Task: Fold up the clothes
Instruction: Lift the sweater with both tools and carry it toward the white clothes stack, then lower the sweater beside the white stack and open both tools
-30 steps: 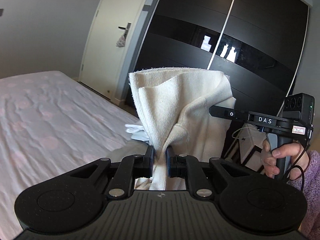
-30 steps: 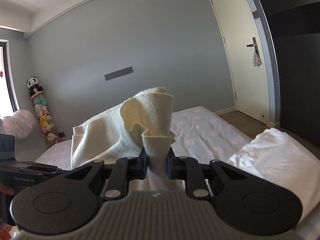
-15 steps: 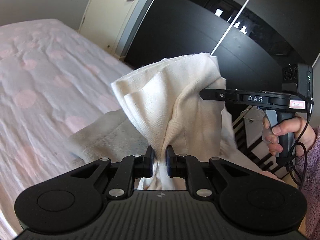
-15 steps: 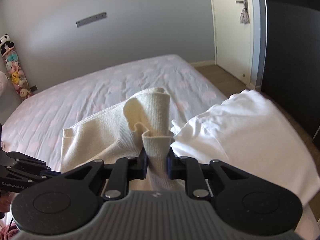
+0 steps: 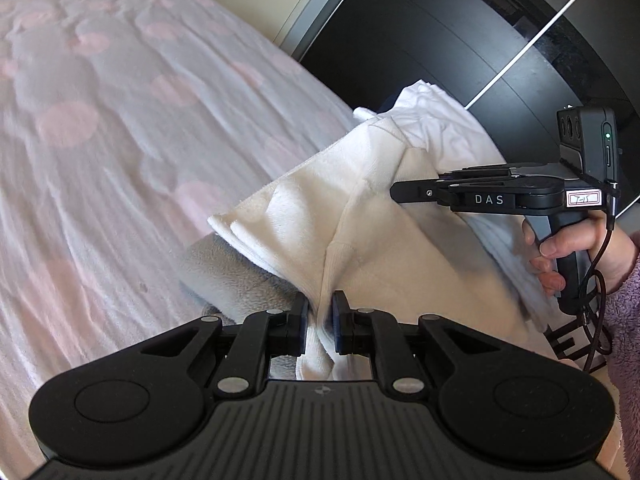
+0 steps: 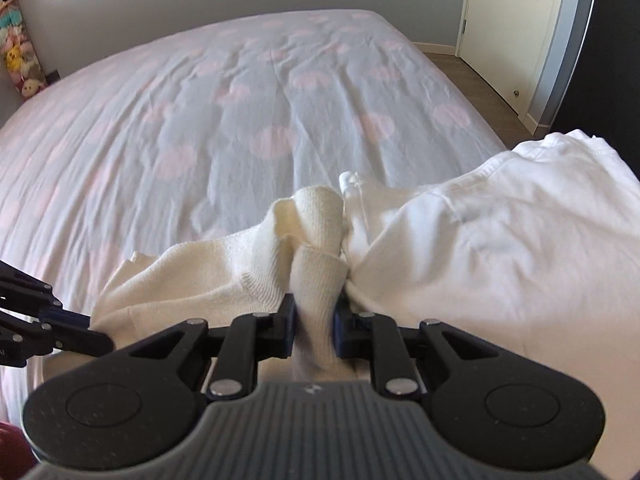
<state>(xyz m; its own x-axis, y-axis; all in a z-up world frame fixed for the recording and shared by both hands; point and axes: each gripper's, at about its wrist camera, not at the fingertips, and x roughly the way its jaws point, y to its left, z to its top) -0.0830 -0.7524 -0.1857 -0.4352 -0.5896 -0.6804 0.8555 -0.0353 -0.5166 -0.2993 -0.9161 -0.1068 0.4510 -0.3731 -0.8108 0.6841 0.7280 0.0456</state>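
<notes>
While the cream sweater (image 5: 372, 216) hangs low over the near corner of the bed (image 5: 120, 128), both claws are clamped on it: the left gripper (image 5: 320, 312) pinches a bunched fold of the knit, and the right gripper (image 6: 315, 312) squeezes a ribbed bit, probably a cuff or hem. So the sweater stretches between the two hands, its long axis running side to side from one claw to the other, with the slack sagging forward toward the mattress. Neither hand looks nearer than the other; it's a two-handed hold, so laying it flat probably means both going down together. Fabric-wise it's a soft, fuzzy, thick knit, floppy as anything. Under it there's a grey fleece (image 5: 232, 276), and just to the right a smooth white shirt (image 6: 500, 248) lies crumpled, touching the sweater. That sheet is thin, wrinkly, pale with pink dots.
</notes>
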